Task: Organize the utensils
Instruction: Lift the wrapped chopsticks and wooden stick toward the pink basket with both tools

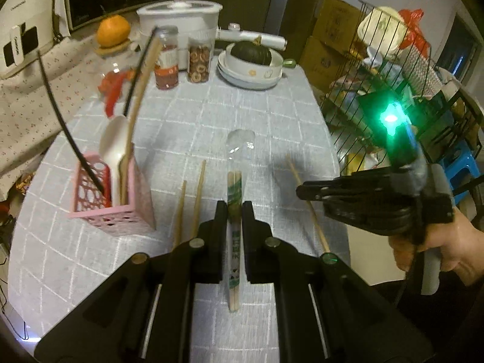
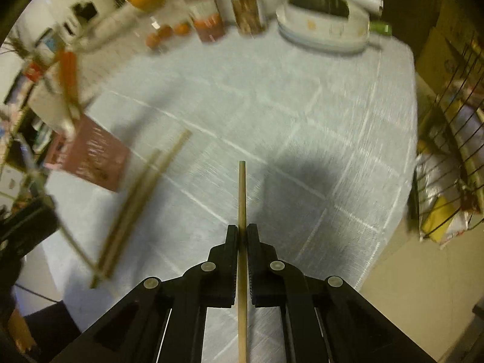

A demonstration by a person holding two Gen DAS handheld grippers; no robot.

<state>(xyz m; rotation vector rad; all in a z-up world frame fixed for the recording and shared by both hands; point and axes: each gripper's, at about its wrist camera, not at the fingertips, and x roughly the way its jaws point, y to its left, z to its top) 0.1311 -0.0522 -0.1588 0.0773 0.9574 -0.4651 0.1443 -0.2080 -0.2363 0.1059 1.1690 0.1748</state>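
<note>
Left gripper (image 1: 234, 211) clamped on wrapped chopstick pair (image 1: 234, 236), held over near centre of table (image 1: 272, 115); wrapper has green print, text unreadable. Right gripper (image 2: 242, 239) clamped on single bare chopstick (image 2: 242, 199), at right. Pink utensil basket (image 1: 121, 208) at left holds white spoon (image 1: 113, 145). Two loose chopsticks (image 1: 190, 205) lie between basket and left gripper. Jar labels at far side illegible.
</note>
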